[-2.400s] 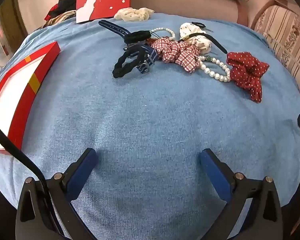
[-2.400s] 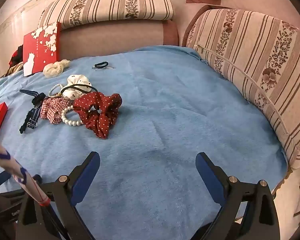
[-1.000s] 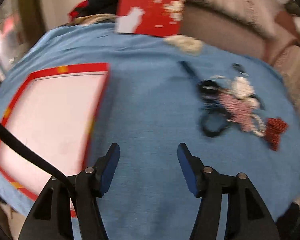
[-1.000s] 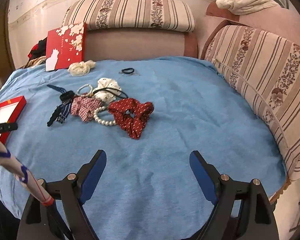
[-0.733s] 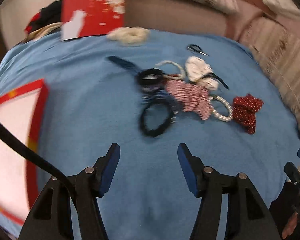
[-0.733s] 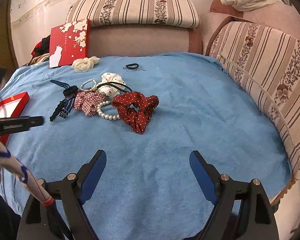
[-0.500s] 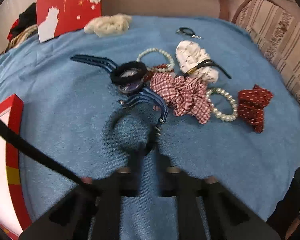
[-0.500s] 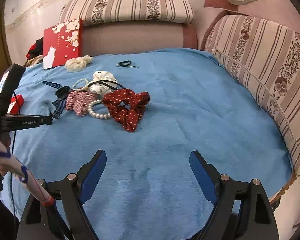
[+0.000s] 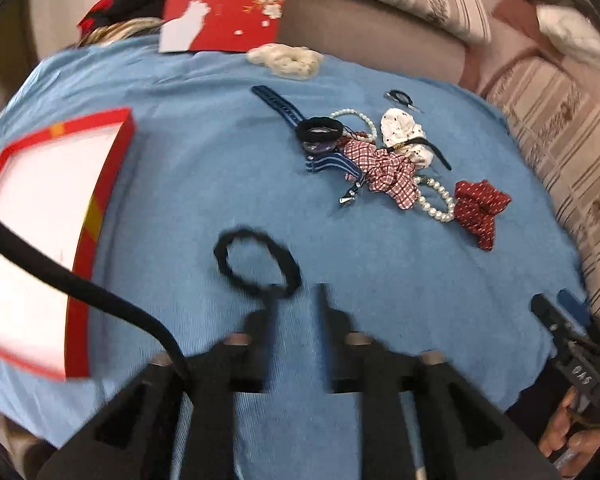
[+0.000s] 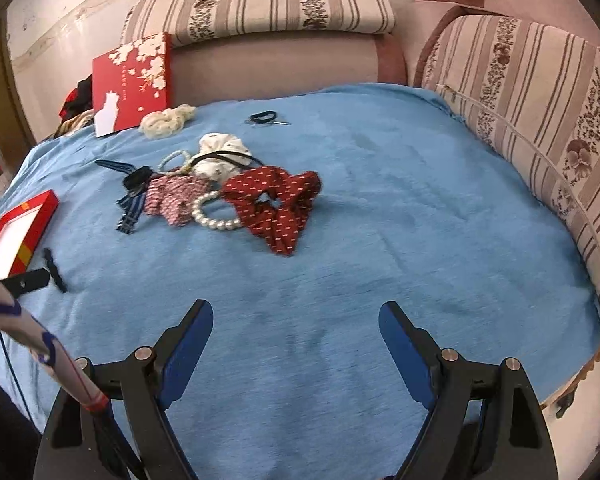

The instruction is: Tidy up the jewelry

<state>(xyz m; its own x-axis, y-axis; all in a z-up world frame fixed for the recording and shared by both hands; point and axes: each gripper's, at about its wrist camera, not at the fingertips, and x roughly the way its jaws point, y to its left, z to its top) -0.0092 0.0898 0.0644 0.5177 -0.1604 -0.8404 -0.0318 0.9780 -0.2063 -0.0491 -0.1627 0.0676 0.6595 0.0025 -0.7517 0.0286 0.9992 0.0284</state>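
My left gripper (image 9: 296, 300) is shut on a black hair tie (image 9: 256, 262), held just above the blue blanket; the loop hangs from the left finger. It also shows in the right wrist view (image 10: 54, 268) at the far left. An open red box with a white inside (image 9: 40, 224) lies to its left. A pile of accessories lies further back: a red dotted scrunchie (image 10: 276, 204), a pearl bracelet (image 10: 214, 220), a plaid scrunchie (image 10: 172, 196), a white scrunchie (image 10: 220, 152) and blue straps (image 9: 328, 164). My right gripper (image 10: 296, 336) is open and empty above the blanket.
A red lid with white blossoms (image 10: 132, 80) leans on the sofa back. A cream scrunchie (image 10: 166, 120) and a small black tie (image 10: 264, 117) lie at the back. Striped cushions (image 10: 540, 120) border the right side. A black cable (image 9: 72, 280) crosses the left view.
My left gripper swung from the box to the pile, closed on the black hair tie and carried it back toward the box. My right gripper stayed open, shifting only slightly.
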